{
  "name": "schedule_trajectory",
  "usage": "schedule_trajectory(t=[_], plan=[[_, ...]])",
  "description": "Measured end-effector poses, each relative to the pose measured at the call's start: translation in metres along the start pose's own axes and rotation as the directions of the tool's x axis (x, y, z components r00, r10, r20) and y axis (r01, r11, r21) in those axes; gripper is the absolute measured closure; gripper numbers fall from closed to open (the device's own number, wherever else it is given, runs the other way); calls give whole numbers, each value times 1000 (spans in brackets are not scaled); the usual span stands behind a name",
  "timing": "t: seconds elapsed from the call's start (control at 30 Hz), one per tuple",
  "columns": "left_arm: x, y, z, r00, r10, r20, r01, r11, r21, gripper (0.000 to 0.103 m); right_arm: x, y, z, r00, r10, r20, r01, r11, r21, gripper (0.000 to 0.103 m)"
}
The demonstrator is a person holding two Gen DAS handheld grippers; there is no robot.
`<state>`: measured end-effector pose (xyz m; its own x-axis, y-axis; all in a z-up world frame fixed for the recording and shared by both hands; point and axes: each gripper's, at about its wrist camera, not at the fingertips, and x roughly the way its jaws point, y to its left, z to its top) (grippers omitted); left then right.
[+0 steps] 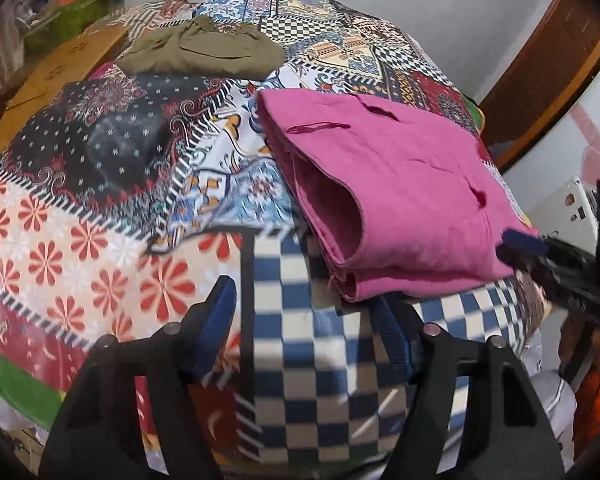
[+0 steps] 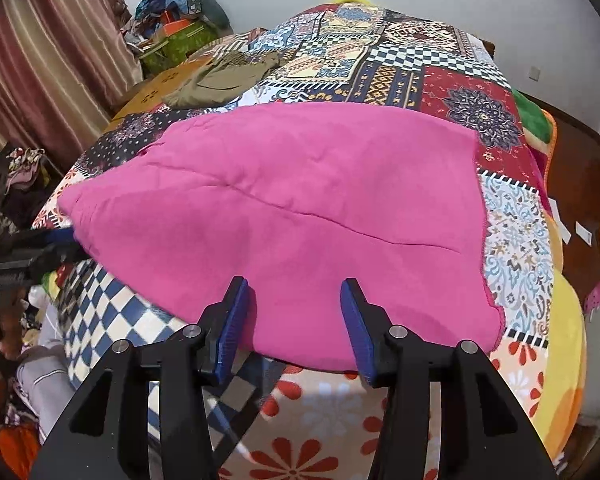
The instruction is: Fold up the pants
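Note:
Pink pants (image 1: 388,200), folded into a thick rectangle, lie on the patchwork bedspread (image 1: 100,248). My left gripper (image 1: 304,320) is open over the blue-and-white checked patch, just short of the pants' near corner, with nothing between its fingers. In the right wrist view the pink pants (image 2: 292,208) fill the middle. My right gripper (image 2: 296,304) stands open over their near edge; the cloth lies flat between the blue pads (image 2: 236,320), which do not press it. The right gripper (image 1: 540,252) also shows at the pants' right edge, and the left gripper (image 2: 40,252) at their left corner.
An olive-green garment (image 1: 204,50) lies crumpled at the far side of the bed. A cardboard box (image 1: 60,72) and a heap of clutter (image 2: 172,12) sit beyond the bed's left edge, by a striped curtain (image 2: 40,40). A wooden door frame (image 1: 540,60) stands at right.

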<state>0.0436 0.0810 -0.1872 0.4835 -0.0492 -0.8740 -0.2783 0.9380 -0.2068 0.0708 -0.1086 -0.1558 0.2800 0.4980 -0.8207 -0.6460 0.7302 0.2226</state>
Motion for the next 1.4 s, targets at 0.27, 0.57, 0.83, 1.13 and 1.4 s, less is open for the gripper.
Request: schedule_trajectory(t=[0.27, 0.57, 0.83, 1.13, 1.4], plan=[[15, 2, 42, 1000, 5, 26, -4, 1000, -8, 38, 5, 3, 6, 1000, 10, 12, -11, 1000, 29, 56], [7, 25, 20, 1000, -12, -10, 11, 998, -63, 38, -11, 0, 12, 999, 24, 34, -25, 999, 32, 56], [-24, 9, 13, 993, -118, 30, 119, 991, -65, 15, -26, 3, 21, 995, 4, 98, -5, 1000, 9, 56], [-8, -31, 29, 958, -287, -4, 286, 956, -61, 7, -17, 3, 18, 996, -31, 87, 32, 999, -11, 56], [19, -33, 33, 936, -352, -28, 343, 925, -162, 7, 3, 0, 7, 999, -34, 29, 34, 999, -22, 57]])
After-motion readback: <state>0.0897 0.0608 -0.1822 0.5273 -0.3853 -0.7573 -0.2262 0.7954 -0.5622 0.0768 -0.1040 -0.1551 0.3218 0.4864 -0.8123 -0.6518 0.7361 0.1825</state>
